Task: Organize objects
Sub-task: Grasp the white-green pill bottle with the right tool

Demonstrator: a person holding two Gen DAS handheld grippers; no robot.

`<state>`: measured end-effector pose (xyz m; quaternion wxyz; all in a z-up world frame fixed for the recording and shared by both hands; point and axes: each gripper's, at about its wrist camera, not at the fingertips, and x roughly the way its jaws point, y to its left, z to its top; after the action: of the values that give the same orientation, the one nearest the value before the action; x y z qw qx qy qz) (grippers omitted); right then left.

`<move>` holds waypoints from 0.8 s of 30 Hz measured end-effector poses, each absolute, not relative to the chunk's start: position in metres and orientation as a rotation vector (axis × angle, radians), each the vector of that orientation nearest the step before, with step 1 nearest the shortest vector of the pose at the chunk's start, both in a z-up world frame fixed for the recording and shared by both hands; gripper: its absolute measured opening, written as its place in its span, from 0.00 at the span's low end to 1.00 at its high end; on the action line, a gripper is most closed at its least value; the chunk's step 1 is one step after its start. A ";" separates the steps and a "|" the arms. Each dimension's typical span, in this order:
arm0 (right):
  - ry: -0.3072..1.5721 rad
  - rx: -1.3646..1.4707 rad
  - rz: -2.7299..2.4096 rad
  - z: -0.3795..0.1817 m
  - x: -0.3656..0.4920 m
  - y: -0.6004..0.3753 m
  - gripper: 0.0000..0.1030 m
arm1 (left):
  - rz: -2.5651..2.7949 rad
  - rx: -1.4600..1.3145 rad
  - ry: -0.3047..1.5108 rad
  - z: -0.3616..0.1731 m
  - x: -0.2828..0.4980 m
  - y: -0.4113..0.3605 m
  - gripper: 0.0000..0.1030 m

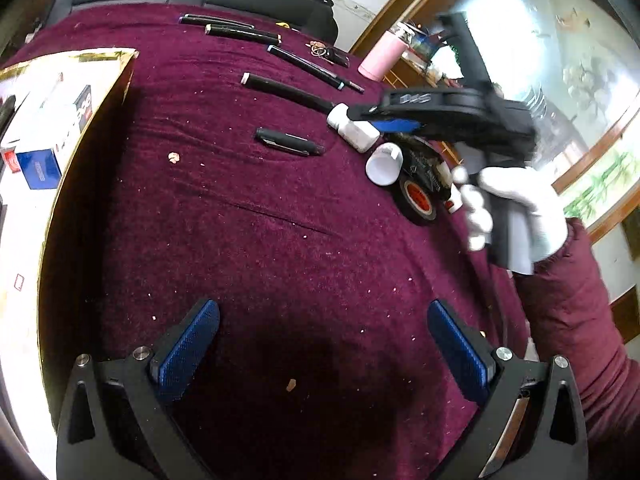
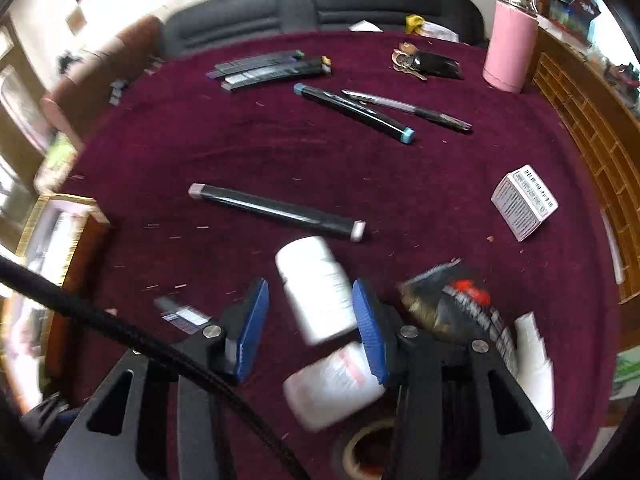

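Covering table: maroon cloth (image 1: 260, 248), crumb-flecked.

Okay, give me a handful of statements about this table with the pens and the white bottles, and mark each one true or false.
1. The left gripper is open with nothing between its fingers. True.
2. The right gripper has its fingers on either side of a white bottle. True; whether it is gripping cannot be told.
3. The tablecloth is green. False: it is dark maroon.
4. The pink tumbler lies on its side. False: it stands upright near the table's edge.
5. A bunch of keys lies on the cloth. True.
6. The small printed box sits on top of the pens. False: it rests on the cloth, apart from them.
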<state>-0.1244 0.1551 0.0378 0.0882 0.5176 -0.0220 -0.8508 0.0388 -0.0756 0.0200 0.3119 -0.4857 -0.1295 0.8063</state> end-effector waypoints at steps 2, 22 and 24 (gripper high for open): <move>-0.093 1.604 -2.508 0.025 -0.129 0.160 0.42 | 2.113 -1.280 -0.383 0.019 0.038 -0.078 0.98; -0.666 1.266 -2.210 0.025 -0.016 0.207 0.31 | 2.177 -1.030 0.299 0.091 -0.024 -0.019 0.94; -0.730 1.234 -2.170 0.018 -0.010 0.216 0.31 | 2.116 -1.039 0.460 0.077 -0.038 0.005 0.86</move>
<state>-0.0103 0.2160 0.0179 0.2670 0.4574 -0.2706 -0.8039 -0.0381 0.0053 0.0772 0.3613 -0.4034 0.1784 0.8215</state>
